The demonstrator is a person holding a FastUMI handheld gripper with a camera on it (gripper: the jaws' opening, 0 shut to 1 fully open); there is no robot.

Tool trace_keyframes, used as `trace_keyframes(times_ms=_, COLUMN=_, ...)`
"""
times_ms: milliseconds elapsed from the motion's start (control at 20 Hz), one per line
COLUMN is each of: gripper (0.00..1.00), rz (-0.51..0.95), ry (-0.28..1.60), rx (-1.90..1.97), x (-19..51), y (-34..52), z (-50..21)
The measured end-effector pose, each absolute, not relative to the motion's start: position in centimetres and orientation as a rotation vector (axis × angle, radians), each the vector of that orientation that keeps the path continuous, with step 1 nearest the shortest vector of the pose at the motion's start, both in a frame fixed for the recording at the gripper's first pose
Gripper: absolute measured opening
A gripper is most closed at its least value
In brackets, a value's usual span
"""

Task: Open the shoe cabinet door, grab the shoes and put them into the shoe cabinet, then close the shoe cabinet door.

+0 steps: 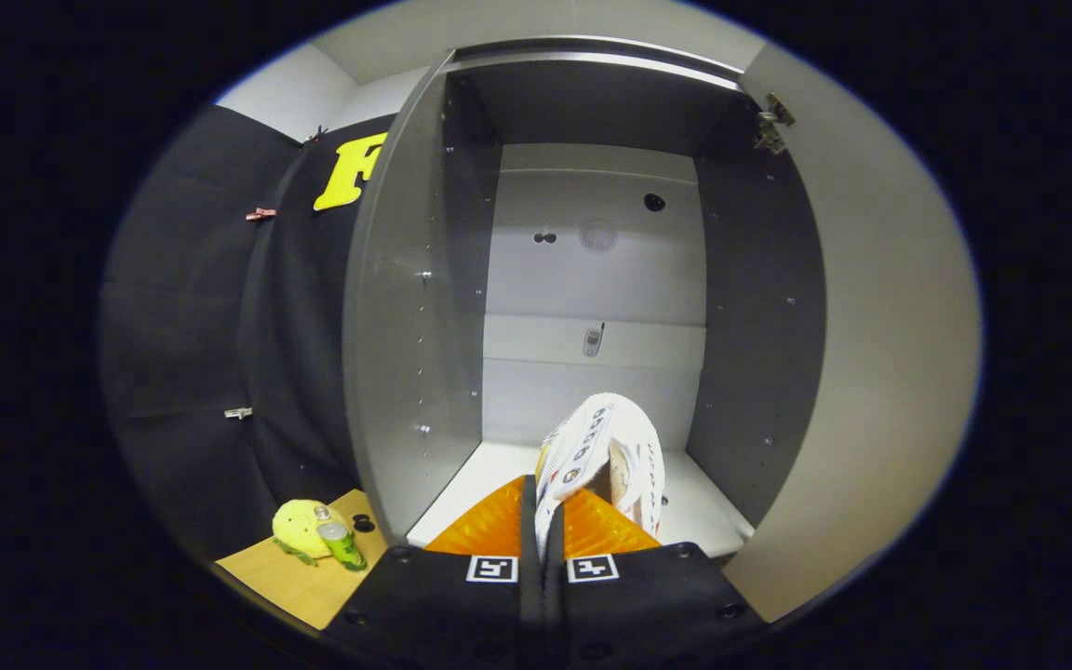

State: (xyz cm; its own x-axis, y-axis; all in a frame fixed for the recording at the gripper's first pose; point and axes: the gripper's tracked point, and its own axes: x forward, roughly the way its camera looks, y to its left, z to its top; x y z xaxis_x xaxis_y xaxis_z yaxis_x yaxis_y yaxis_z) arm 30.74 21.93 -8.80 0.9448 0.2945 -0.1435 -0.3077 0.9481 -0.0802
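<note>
The grey shoe cabinet (415,307) stands open straight ahead, its door (880,354) swung out to the right. My gripper (542,507) is shut on the edge of a white patterned shoe (606,447), pinching it between both fingers. The shoe hangs upright just beyond the fingertips, over the front of the cabinet's white bottom shelf (699,512). No other shelf boards show inside the cabinet, just its pale back wall.
A wooden surface (299,577) lies to the left of the cabinet's foot, holding a yellow-green soft toy (303,530) with a small green bottle (341,542). Black cloth wall hangs further left. The door's hinge (771,124) sits at the upper right.
</note>
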Motion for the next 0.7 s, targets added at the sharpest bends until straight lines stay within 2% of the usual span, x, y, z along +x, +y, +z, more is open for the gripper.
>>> trace_keyframes(times_ms=300, gripper=0.04, rz=0.299, ry=0.129, rx=-0.157, x=39.8, y=24.0, z=-9.7)
trace_keyframes(times_ms=700, gripper=0.04, rz=0.256, ry=0.332, rx=-0.224, x=45.1, y=24.3, z=-18.1)
